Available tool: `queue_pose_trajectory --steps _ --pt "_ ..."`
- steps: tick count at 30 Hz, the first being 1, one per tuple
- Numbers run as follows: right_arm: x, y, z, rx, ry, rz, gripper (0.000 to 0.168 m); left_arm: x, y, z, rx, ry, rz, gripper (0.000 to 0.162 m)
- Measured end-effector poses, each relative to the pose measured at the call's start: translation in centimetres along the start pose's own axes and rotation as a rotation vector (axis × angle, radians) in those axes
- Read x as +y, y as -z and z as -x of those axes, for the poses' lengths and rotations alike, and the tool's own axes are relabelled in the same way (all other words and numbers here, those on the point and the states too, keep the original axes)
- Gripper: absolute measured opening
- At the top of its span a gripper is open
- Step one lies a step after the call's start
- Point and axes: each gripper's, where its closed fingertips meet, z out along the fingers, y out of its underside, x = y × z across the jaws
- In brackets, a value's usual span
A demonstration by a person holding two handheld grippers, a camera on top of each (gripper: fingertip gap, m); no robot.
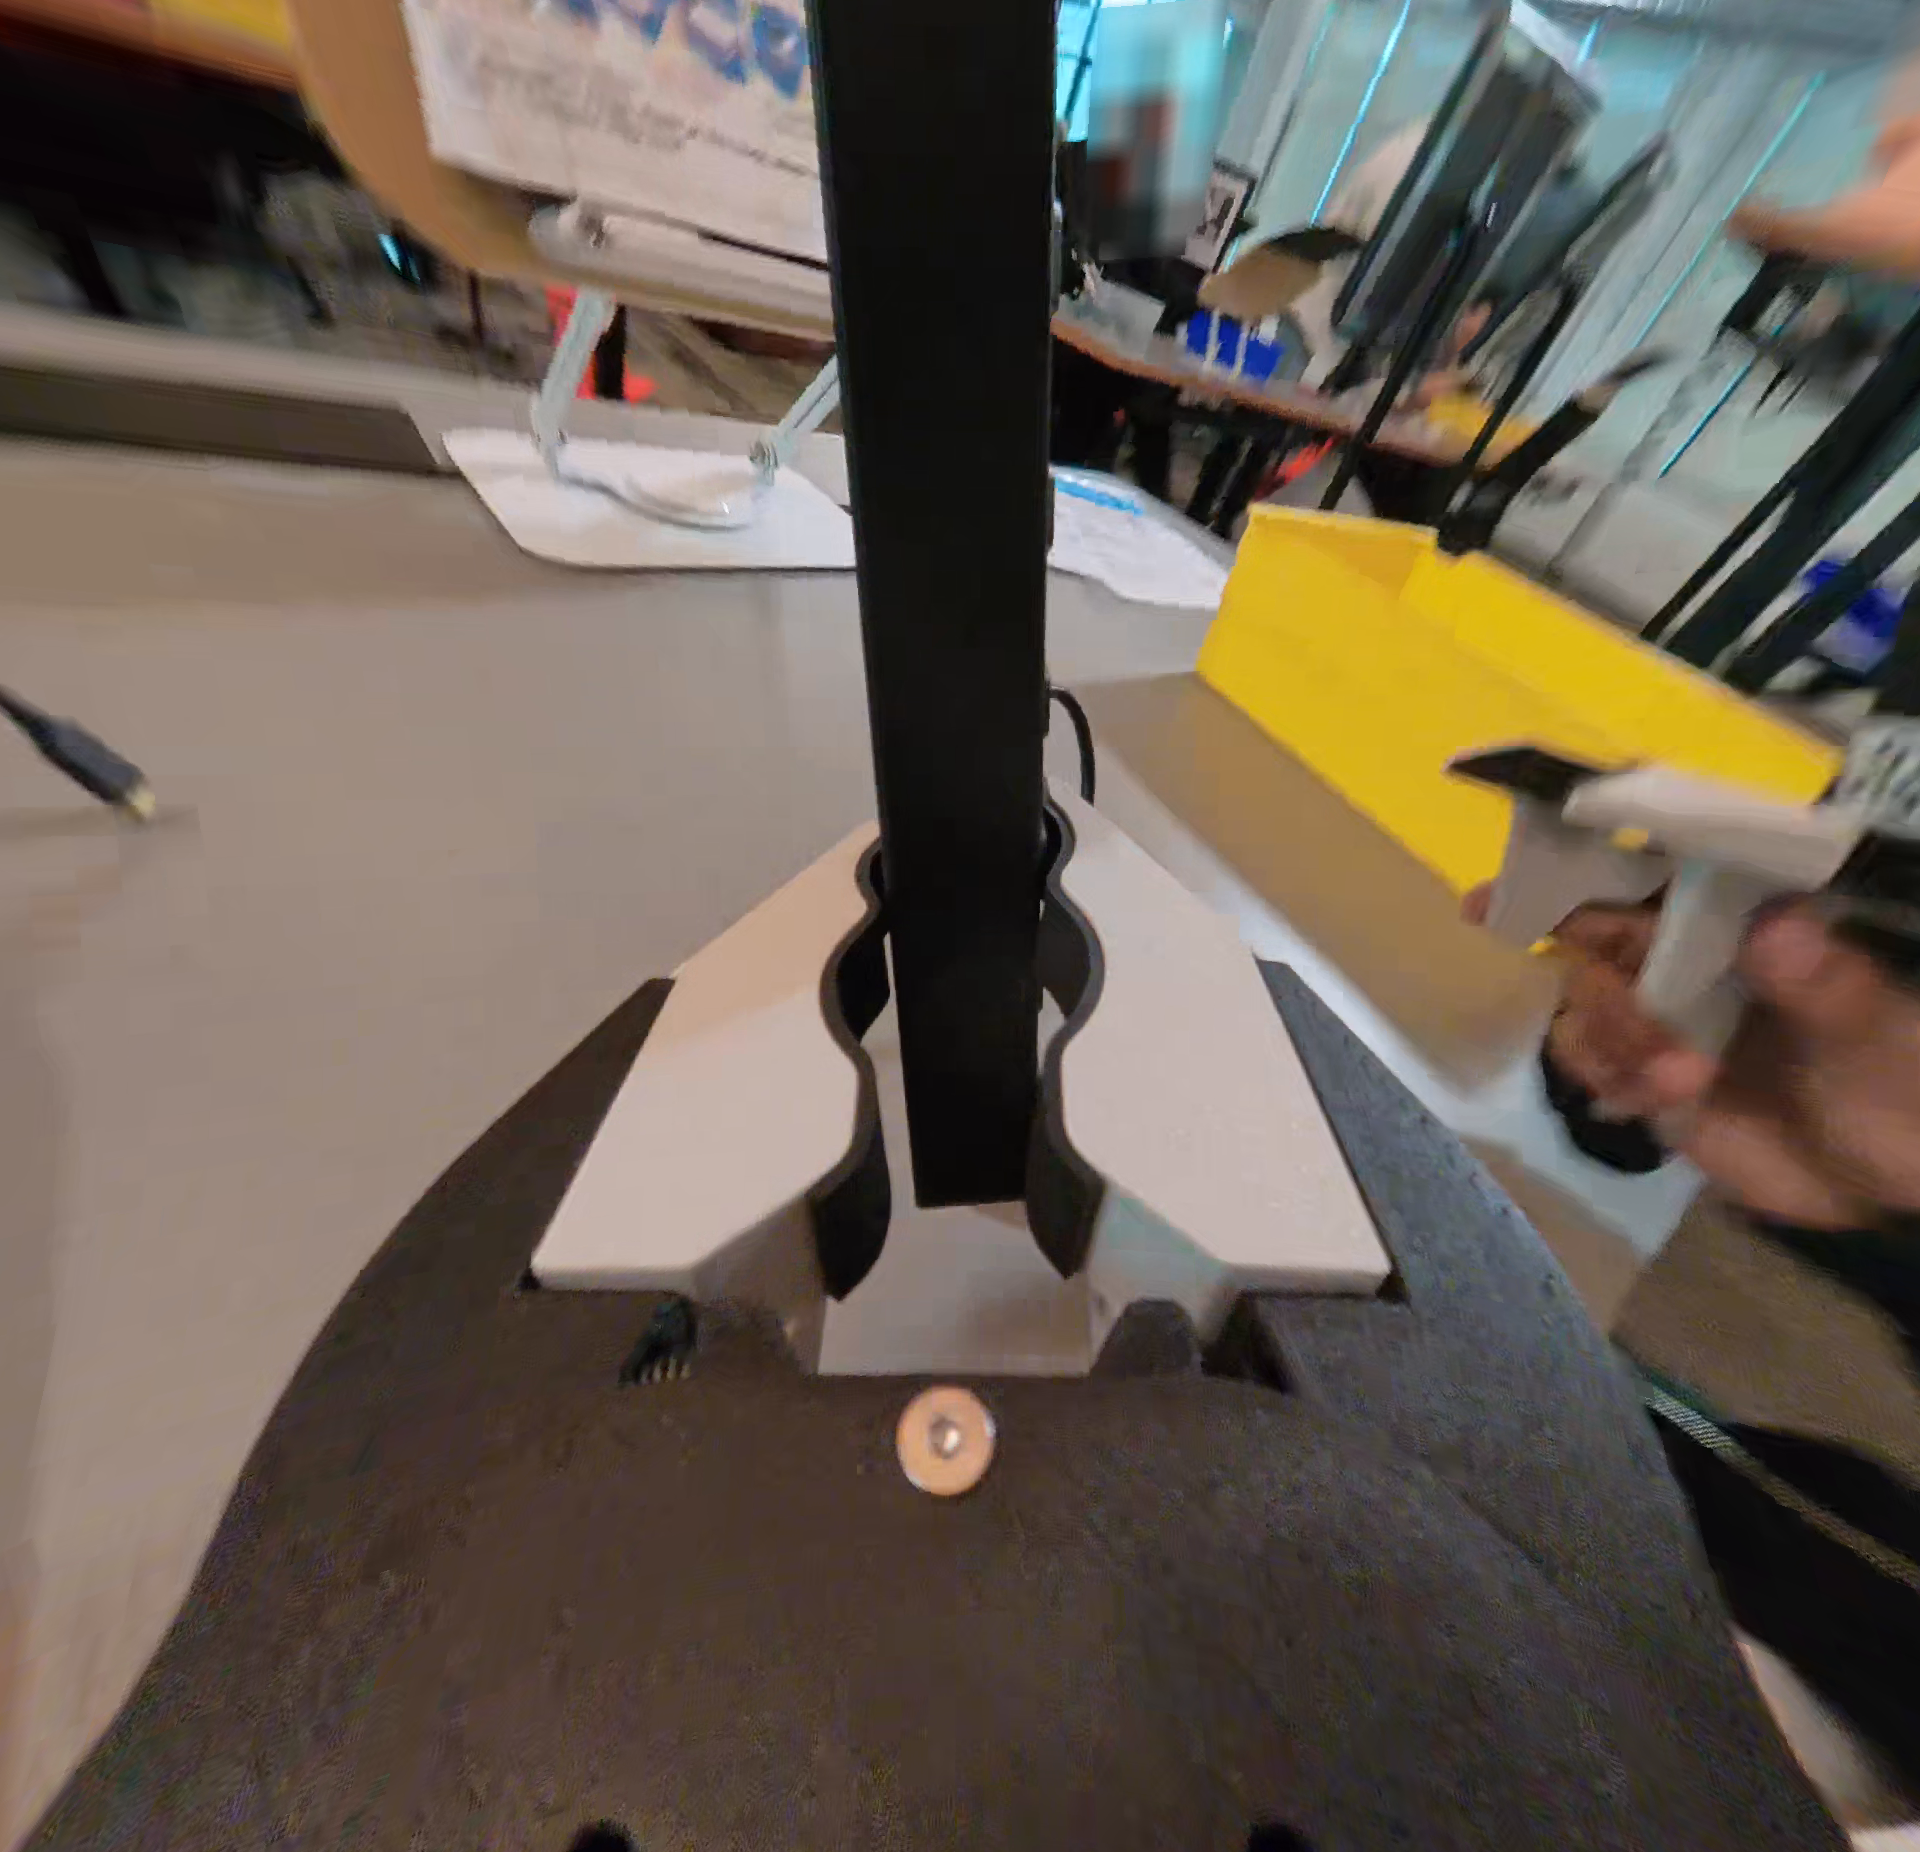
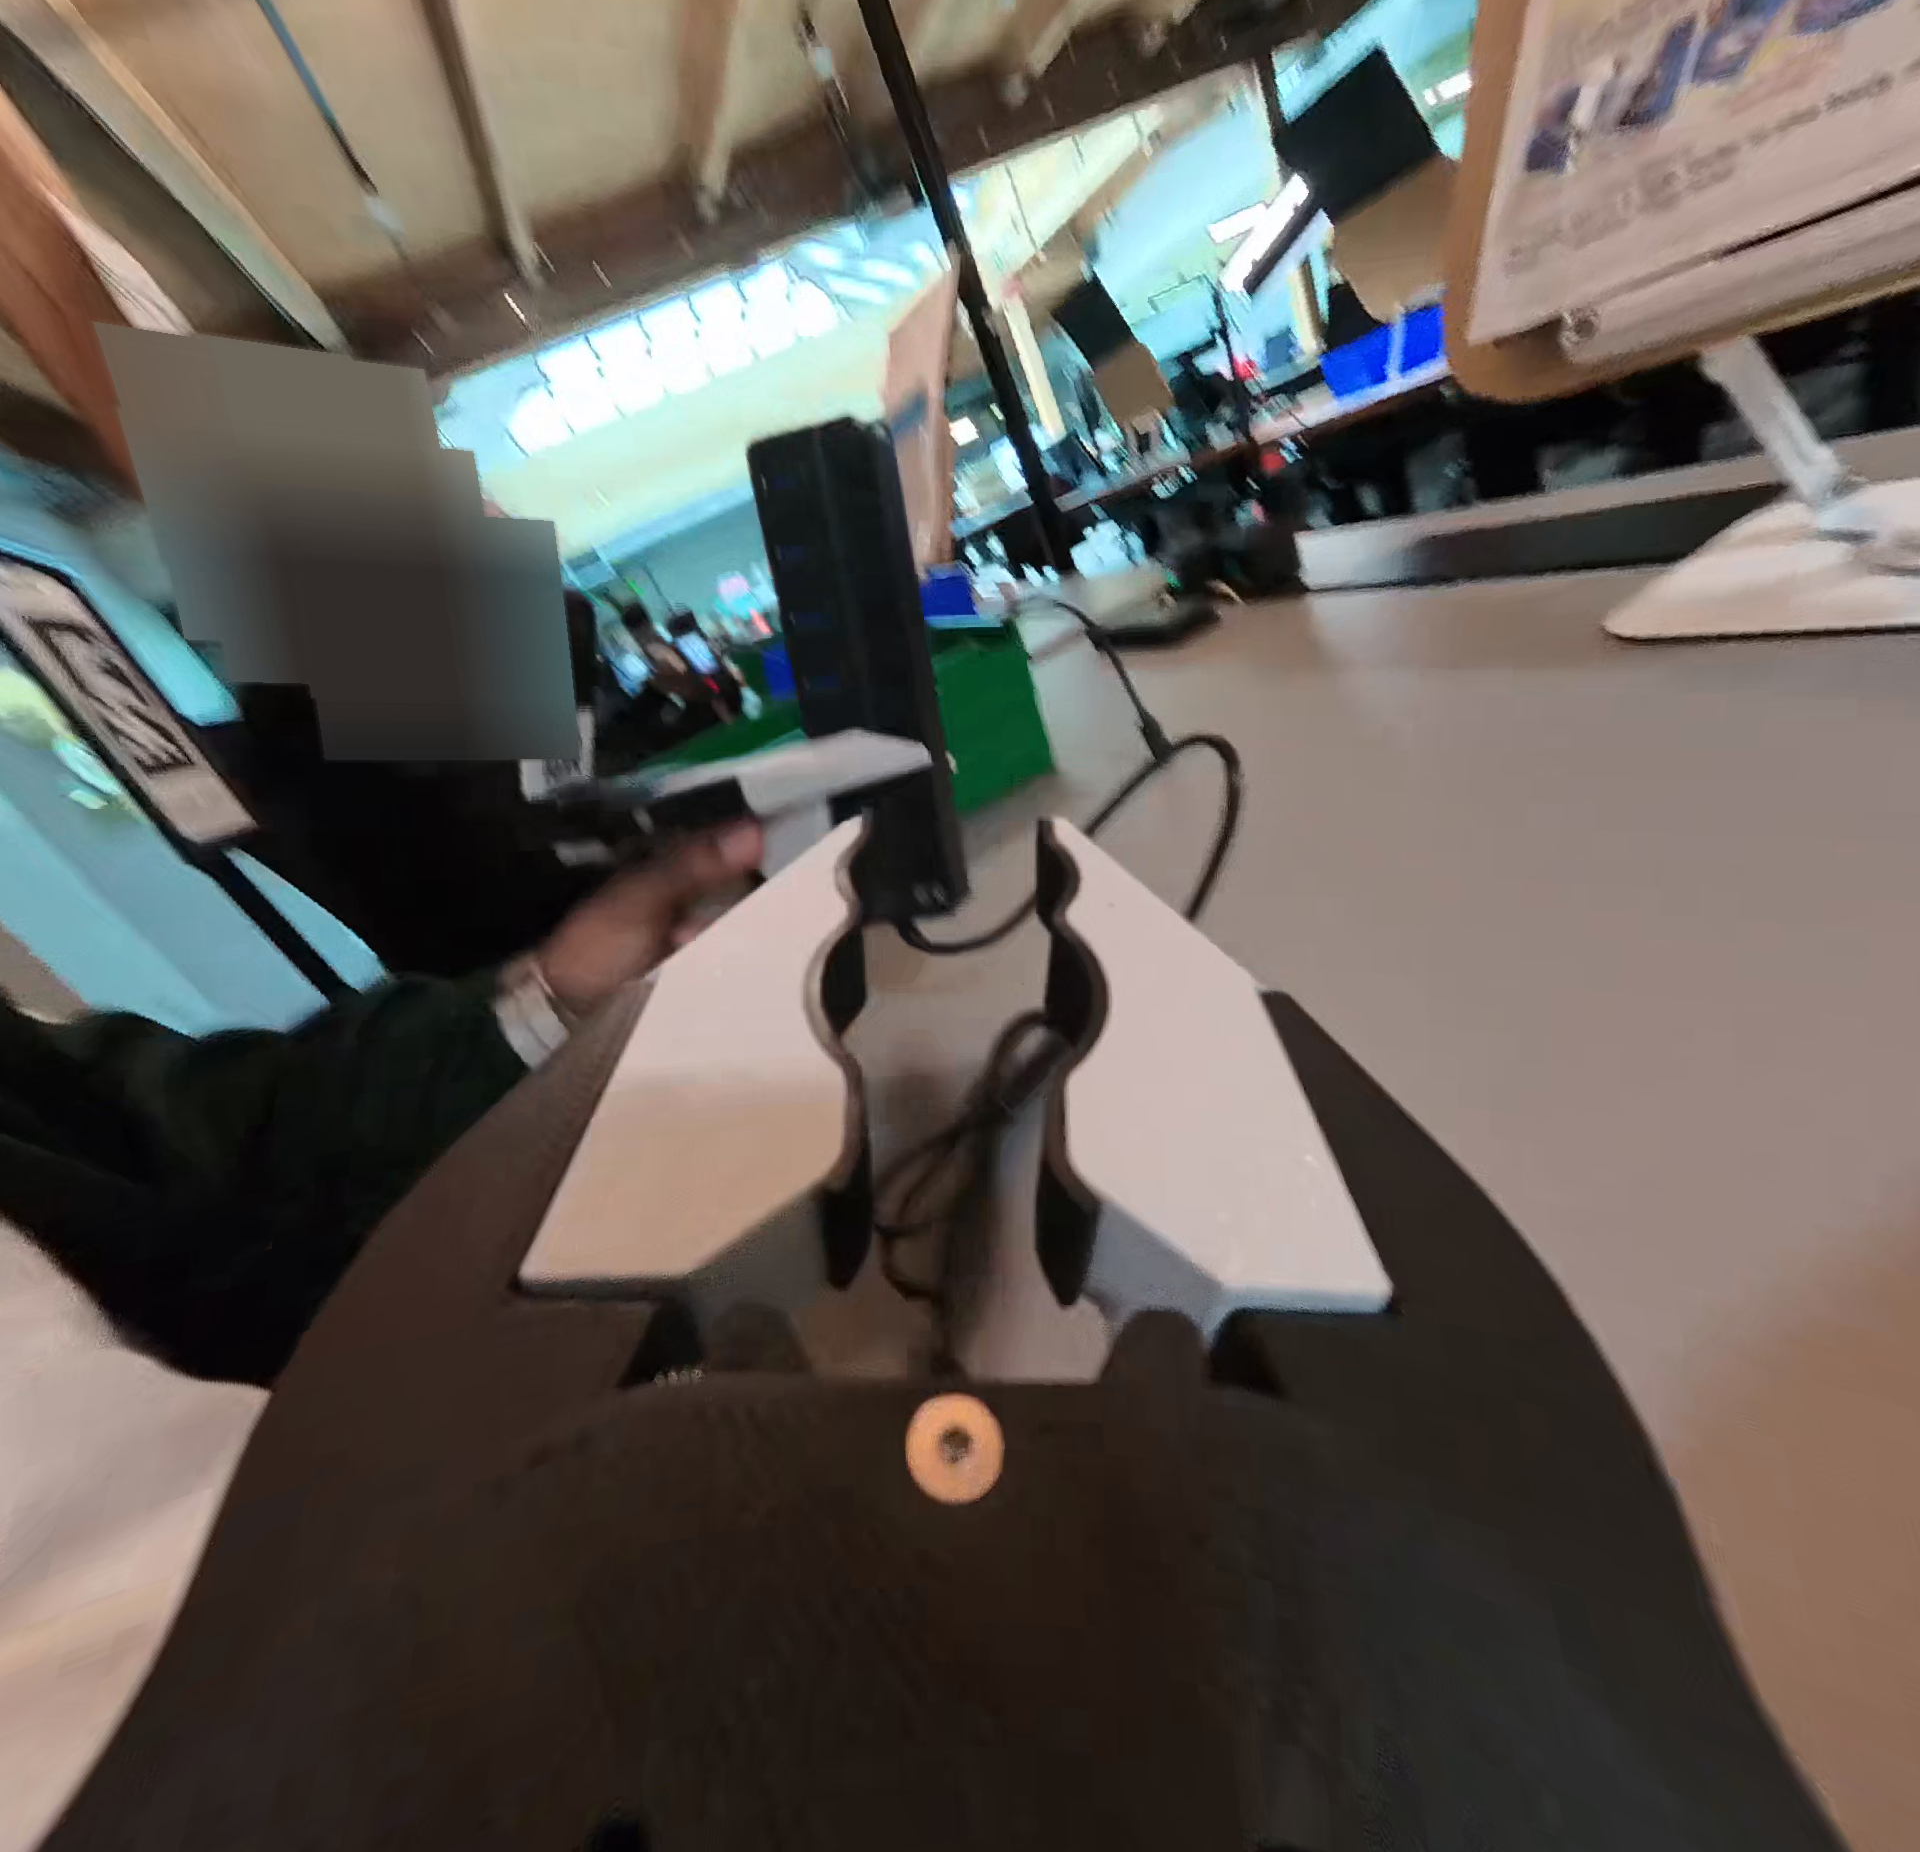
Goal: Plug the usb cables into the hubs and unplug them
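1. The left gripper (image 1: 961,872) is closed on a long black USB hub (image 1: 940,555), which is clamped upright between its two fingers; in the left wrist view the hub rises past the top of the picture.
2. In the right wrist view the same hub (image 2: 857,649) is seen standing upright above the grey table (image 2: 1558,867), held near its lower end by the left gripper (image 2: 821,794). A row of ports is seen along its front face.
3. A thin black cable (image 2: 1195,815) leaves the bottom of the hub and makes a loop on the table surface.
4. The right gripper (image 2: 951,846) is held with its jaws apart, and nothing is clamped between them. The hub is placed just beyond its fingertips, and it cannot be told whether it is touched.
5. Some slack black cable (image 2: 977,1137) is lying on the table under the gap of the right gripper.
6. A loose USB plug (image 1: 99,768) with its black cable is lying on the table near the left edge, well apart from the hub.
7. A yellow bin (image 1: 1455,701) is placed at the far right of the table, and the right gripper (image 1: 1621,836) is seen in front of it, held by a hand (image 1: 1714,1054).
8. A white monitor stand (image 1: 665,493) is standing at the far edge of the table.
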Motion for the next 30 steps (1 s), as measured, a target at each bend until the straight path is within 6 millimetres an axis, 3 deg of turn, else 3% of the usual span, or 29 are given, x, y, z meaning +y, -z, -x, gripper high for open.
queue_pose_trajectory --steps 3,10,14,16,21,25,27,30 --pt "1.8 -0.7 0.1 0.012 0.089 0.094 0.030 0.0 0.0 1.7 0.027 0.176 -0.022 0.024" --pt "5.3 -2.1 0.6 0.051 0.333 0.267 0.031 0.7 -0.5 2.7 0.038 0.249 -0.023 0.024" --pt "5.4 -2.3 -0.3 0.139 0.427 0.275 0.026 0.7 -0.6 3.2 0.045 0.300 -0.031 0.024" --pt "5.1 -2.4 -0.8 0.201 0.489 0.255 0.001 0.8 -0.6 3.4 0.039 0.311 -0.032 0.024" --pt "2.8 -3.8 -1.0 0.265 0.584 0.144 0.000 0.7 -0.8 3.7 0.026 0.288 -0.027 0.024" --pt "-1.2 -8.7 2.1 0.130 0.691 0.116 0.009 0.7 -0.7 3.5 0.042 0.298 -0.023 0.024" --pt "-3.4 -12.1 5.4 -0.033 0.732 0.107 0.002 0.7 -0.6 3.5 0.050 0.304 -0.021 0.024" --pt "-5.0 -17.8 10.7 -0.311 0.671 0.160 0.000 1.0 -0.6 3.2 0.068 0.312 -0.009 0.024"
